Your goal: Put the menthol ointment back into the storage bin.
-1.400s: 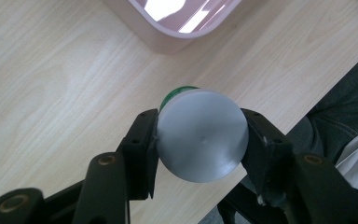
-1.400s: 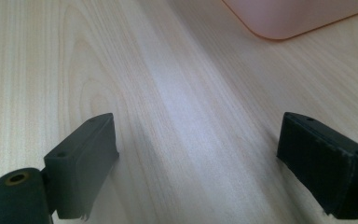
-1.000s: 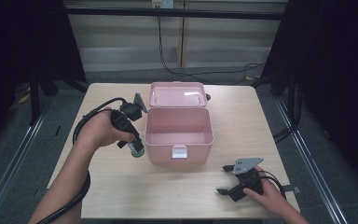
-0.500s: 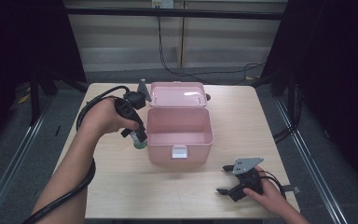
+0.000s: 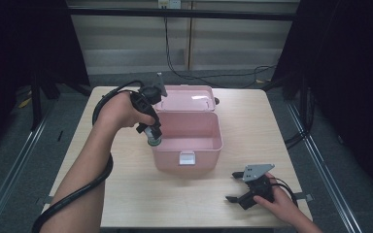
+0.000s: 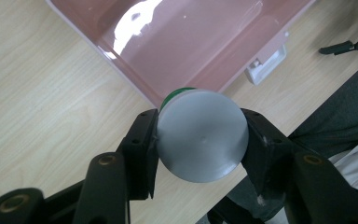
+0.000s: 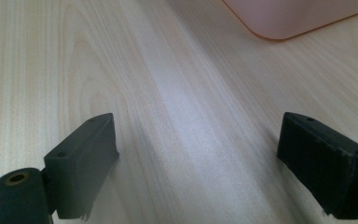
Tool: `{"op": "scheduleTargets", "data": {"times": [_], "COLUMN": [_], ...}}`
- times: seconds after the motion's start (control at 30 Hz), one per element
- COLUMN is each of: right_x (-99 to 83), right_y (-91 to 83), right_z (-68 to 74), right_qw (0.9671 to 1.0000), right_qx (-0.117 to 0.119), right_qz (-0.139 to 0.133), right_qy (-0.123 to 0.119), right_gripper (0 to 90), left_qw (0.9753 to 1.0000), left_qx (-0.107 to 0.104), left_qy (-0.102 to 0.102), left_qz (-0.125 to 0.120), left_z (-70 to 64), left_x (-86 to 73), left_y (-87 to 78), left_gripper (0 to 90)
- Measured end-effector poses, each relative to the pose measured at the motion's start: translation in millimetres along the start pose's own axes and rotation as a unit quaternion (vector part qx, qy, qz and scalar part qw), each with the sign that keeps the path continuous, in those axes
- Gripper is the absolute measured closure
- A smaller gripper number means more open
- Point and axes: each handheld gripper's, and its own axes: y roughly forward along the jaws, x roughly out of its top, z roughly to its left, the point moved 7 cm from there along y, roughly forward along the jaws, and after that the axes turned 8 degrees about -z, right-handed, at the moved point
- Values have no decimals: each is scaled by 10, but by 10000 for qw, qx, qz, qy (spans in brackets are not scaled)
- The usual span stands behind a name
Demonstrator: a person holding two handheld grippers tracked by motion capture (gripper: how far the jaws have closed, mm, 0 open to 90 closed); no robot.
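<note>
A pink box (image 5: pixel 194 136) stands open in the middle of the table, its lid (image 5: pixel 184 98) laid back behind it. My left gripper (image 5: pixel 151 137) hangs over the box's left rim, pointing down, shut on a small round container (image 6: pixel 200 135) with a grey flat end and a green band. In the left gripper view that container sits above the box's near wall (image 6: pixel 186 46), and the box's white latch (image 6: pixel 266 65) shows to the right. My right gripper (image 5: pixel 237 189) rests open on the table at the front right, with bare wood between its pads (image 7: pixel 84 163).
The light wooden table (image 5: pixel 126 194) has bare room in front of the box and to both sides. A black cable (image 5: pixel 73 194) trails along the left forearm. Dark floor and metal rails surround the table.
My left gripper has carried the container from beside the box's left front corner up and right, over the left rim. The right gripper has stayed put.
</note>
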Motion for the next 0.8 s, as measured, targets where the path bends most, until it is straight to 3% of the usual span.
{"op": "scheduleTargets", "data": {"times": [0.8], "right_x": [-3], "right_y": [-1], "right_z": [6], "right_qw": [10000], "right_qx": [13], "right_qz": [13], "right_qy": [25], "right_gripper": [112], "left_qw": [9999], "left_qx": [130], "left_qy": [-46], "left_qz": [-51], "left_z": [-40], "left_x": [539], "left_y": [278], "left_gripper": [502]}}
